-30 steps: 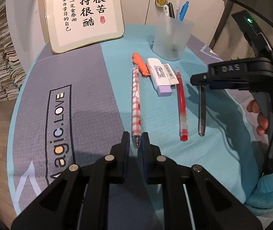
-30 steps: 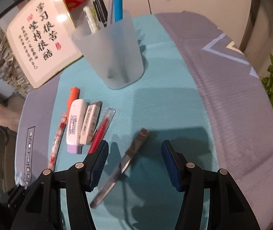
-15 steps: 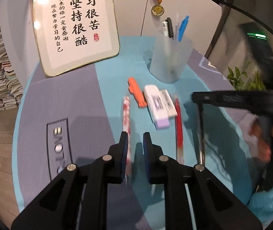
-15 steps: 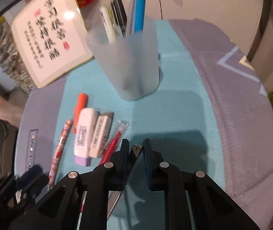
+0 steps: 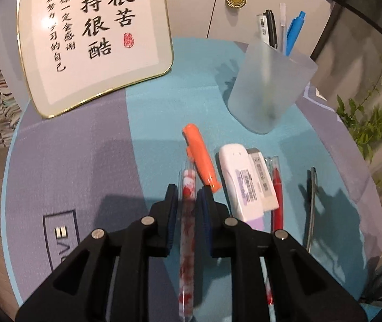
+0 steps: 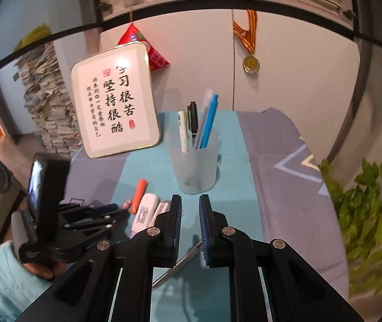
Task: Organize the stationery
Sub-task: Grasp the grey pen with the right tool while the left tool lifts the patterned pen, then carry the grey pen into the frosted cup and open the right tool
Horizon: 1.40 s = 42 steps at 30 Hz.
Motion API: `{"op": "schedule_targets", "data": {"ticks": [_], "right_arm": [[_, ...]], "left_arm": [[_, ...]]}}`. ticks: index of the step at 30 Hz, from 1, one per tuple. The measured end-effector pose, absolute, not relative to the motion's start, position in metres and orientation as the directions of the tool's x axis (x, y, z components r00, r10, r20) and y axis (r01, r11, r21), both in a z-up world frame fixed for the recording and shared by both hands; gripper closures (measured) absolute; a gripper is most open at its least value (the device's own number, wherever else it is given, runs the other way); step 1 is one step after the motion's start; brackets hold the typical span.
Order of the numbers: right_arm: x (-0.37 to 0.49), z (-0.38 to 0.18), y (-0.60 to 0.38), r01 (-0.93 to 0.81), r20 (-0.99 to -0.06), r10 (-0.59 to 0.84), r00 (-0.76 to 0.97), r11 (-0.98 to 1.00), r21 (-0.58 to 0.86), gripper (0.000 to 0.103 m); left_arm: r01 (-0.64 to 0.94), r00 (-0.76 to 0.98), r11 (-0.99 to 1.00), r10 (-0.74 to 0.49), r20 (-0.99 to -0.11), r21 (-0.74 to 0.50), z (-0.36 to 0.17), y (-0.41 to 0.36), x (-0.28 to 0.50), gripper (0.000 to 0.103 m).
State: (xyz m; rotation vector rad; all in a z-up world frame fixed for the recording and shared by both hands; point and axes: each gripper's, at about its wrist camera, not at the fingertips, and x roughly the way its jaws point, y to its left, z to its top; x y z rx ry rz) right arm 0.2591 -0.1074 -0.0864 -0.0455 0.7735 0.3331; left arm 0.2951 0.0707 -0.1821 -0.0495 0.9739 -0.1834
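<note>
left gripper (image 5: 186, 201) | being closed on red-patterned pen (image 5: 188, 187) | right gripper (image 6: 190, 216) | nearly shut, metal blade (image 6: 177, 265) being held

Left tongs (image 5: 186, 201) move forward along the red-patterned pen (image 5: 188, 187); before, only the pen's tip sits between the pads, now the barrel runs between them, pads close on both sides. Right tongs (image 6: 190, 212) go from wide open over the dark slim tool (image 5: 311, 201) to nearly shut, then lift and tilt up toward the frosted cup (image 6: 193, 171). The tool now lies below the right tongs on the worktop (image 6: 233, 187), not visibly gripped.
</note>
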Motion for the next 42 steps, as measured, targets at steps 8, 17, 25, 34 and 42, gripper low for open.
{"op": "schedule_targets", "data": {"ticks": [8,17,25,34,42], "right_arm": [[0.306,-0.154,-0.145,-0.069,-0.861,0.326,0.39,0.943,0.326,0.067],[0.336,-0.179,-0.137,0.009,-0.88,0.329,0.342,0.936,0.353,0.067],[0.327,-0.164,-0.11,-0.129,-0.861,0.315,0.4,0.949,0.287,0.09],[0.262,-0.08,-0.108,-0.283,-0.686,0.312,0.657,0.946,0.159,0.091],[0.252,-0.03,-0.108,-0.295,-0.565,0.298,0.769,0.95,0.1,0.092]], "left_arm": [[0.145,0.561,0.984,-0.171,-0.81,-0.107,-0.183,0.063,0.288,0.092],[0.104,0.681,0.983,-0.181,-0.709,-0.151,-0.141,0.085,0.23,0.092],[0.109,0.74,0.978,-0.201,-0.642,-0.18,-0.117,0.083,0.204,0.092],[0.122,0.77,0.967,-0.233,-0.594,-0.221,-0.1,0.09,0.196,0.092],[0.136,0.803,0.962,-0.247,-0.542,-0.237,-0.086,0.092,0.183,0.092]]}}
